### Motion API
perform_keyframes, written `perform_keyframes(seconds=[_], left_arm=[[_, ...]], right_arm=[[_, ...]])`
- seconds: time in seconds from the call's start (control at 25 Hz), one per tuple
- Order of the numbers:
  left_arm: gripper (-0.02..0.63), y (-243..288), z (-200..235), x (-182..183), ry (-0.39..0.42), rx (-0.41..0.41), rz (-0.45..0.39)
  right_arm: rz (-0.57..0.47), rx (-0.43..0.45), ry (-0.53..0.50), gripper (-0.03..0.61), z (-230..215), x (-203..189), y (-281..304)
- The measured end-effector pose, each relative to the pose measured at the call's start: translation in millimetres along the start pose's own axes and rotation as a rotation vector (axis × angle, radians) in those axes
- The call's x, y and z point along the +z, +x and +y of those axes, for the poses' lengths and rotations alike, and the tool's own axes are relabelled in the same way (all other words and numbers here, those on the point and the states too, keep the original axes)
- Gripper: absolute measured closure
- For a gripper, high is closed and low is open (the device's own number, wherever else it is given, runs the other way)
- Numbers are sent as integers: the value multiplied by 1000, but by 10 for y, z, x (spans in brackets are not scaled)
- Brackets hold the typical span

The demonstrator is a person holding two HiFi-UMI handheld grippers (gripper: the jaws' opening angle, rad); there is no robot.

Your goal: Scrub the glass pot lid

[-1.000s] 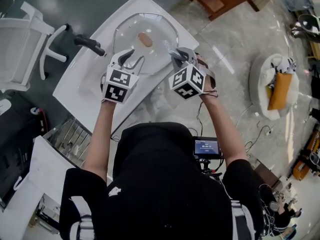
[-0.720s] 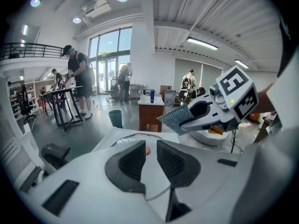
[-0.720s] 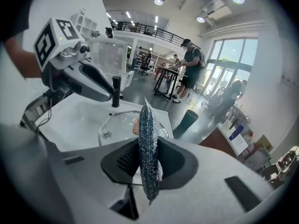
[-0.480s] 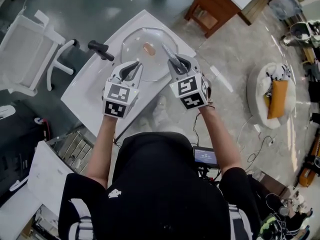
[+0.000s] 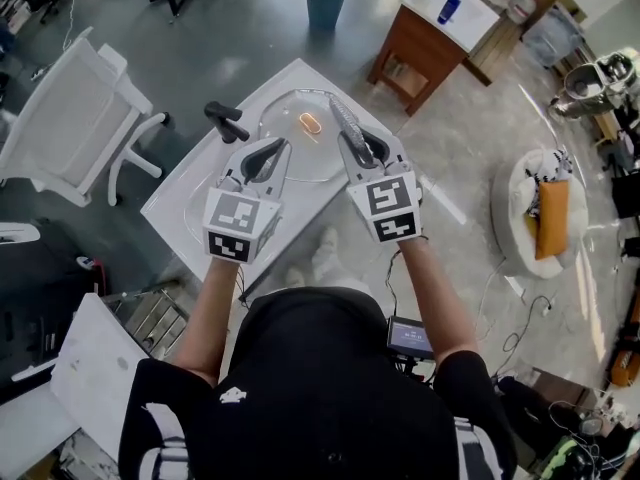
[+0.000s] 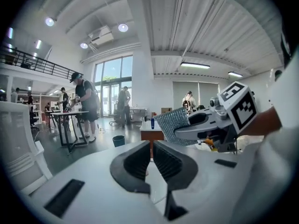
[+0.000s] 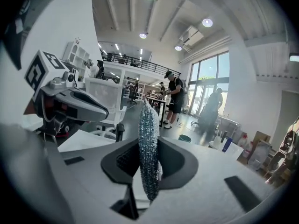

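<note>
The glass pot lid (image 5: 292, 118) lies flat on the far half of the white table (image 5: 190, 203). Its knob (image 5: 311, 123) points up. The lid looks round, so it has no long side. Its far rim sits close to the table's far edge. The near left part of the table top is bare.

A black handle (image 5: 225, 118) is on the table, just left of the lid.

Both grippers hang over the table, above the lid's near side. The left gripper (image 5: 272, 154) has just been closing its jaws, and now they are together with nothing between them. The right gripper (image 5: 356, 146) squeezes a sparkly silver scrub pad (image 7: 148, 153). The pad stands on its thin edge, with its long side pointing out past the jaws.

Grey floor (image 5: 240, 38) lies all round the table. A white chair (image 5: 75, 118) stands left of the table. A brown cabinet (image 5: 425, 48) stands past its far right side.
</note>
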State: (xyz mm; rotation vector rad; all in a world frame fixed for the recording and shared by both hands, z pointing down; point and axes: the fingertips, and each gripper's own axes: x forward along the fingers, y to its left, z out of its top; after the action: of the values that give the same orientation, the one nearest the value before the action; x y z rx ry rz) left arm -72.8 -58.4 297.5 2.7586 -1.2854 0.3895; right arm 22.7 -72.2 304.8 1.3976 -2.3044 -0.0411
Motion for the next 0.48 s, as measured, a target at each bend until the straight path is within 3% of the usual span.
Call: perform_keyframes(seconds=[0.48], left_arm=[[597,-576,-59,665,36,29,-197]], right_arm=[[-198,-68,39,505,226,709,-507]])
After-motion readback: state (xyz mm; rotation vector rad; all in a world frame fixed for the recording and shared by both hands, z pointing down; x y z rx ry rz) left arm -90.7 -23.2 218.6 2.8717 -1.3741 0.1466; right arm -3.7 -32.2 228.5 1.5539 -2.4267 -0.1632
